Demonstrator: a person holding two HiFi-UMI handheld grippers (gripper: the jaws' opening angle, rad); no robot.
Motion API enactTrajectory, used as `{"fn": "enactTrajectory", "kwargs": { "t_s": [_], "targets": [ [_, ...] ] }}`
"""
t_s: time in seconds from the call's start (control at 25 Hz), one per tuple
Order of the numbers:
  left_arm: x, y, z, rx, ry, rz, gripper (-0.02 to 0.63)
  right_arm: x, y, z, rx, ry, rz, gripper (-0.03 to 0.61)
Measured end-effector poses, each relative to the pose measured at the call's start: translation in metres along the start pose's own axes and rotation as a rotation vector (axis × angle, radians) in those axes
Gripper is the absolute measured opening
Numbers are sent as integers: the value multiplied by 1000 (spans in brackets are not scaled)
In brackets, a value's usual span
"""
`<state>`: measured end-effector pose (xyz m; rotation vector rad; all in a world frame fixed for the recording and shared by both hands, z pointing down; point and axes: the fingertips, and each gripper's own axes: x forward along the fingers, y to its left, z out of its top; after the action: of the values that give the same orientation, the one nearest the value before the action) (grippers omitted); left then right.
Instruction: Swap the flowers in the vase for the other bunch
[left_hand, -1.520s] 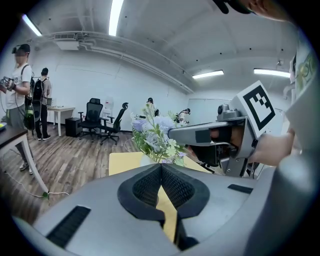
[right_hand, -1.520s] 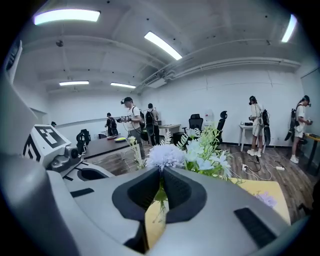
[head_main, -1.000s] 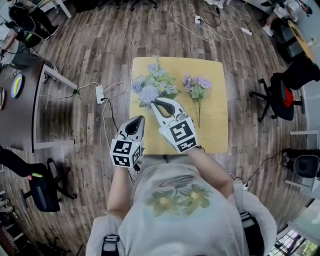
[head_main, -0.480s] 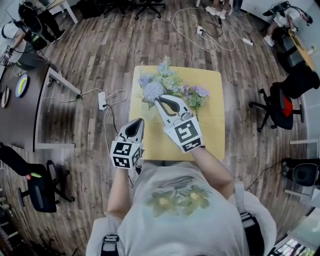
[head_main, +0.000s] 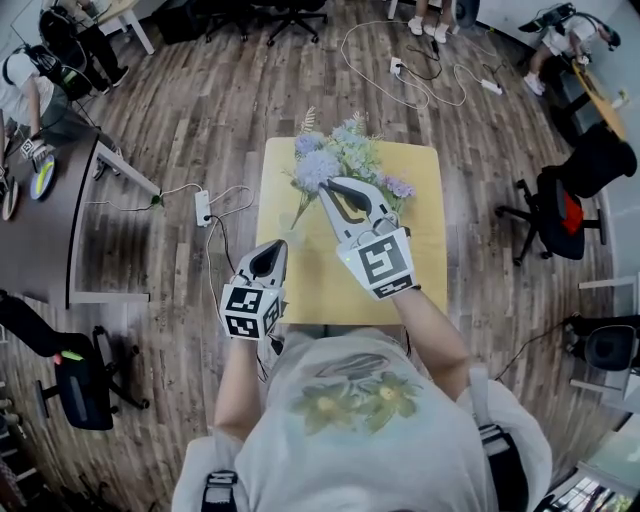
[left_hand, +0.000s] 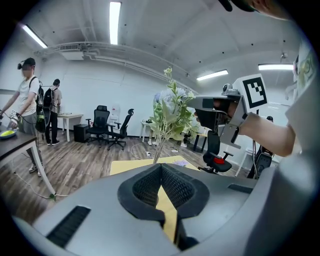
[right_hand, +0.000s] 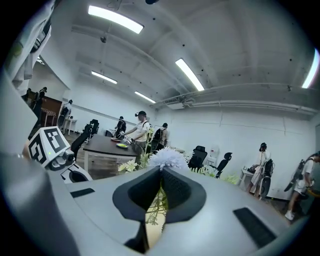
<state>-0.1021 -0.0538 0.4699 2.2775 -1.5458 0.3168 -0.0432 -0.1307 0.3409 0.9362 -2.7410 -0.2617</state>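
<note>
Right gripper (head_main: 332, 186) is holding the pale blue bunch (head_main: 335, 155) up over the far half of the bench (head_main: 300, 290). Its fingers (right_hand: 175, 192) are clenched on the green stems close under the heads. The blooms are therefore sitting just past the fingertips, and the long stems are hanging below toward the bench. Judgement: taking the stems rather than the blooms is sparing the heads and leaving the stem ends free.

Left gripper (head_main: 274, 247) is hovering at the bench's near-left part. Its fingers (left_hand: 145, 187) are pressed together with nothing between them, and only yellow bench top is showing behind them. Judgement: it is idling near where a vase would want steadying. No view is showing the vase plainly, so I cannot tell where it is standing.

The purple bunch (head_main: 400, 187) is lying on the bench just beside the right gripper, partly covered by it. It is presumably the replacement.

Look of the held bunch:
- one large round pale blue head
- smaller lilac-blue heads
- pale green leaves
- one tall sprig sticking out on top
- thin stems gathered together

Judgement: it is probably light and springy to handle.
</note>
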Motion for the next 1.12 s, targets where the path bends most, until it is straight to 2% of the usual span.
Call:
{"fn": "enactTrajectory", "kwargs": {
  "t_s": [0.72,0.92,1.12],
  "targets": [
    [9,-18,-6,22,23,-45,17,-49,-78,-16,-4,26,-155,48],
    [16,-28,-7,26,31,-58,18,-62,-89,-37,18,75,-100,48],
    [23,-35,-10,16,41,-61,17,-61,-83,-83,95,169,4,48]
  ]
}}
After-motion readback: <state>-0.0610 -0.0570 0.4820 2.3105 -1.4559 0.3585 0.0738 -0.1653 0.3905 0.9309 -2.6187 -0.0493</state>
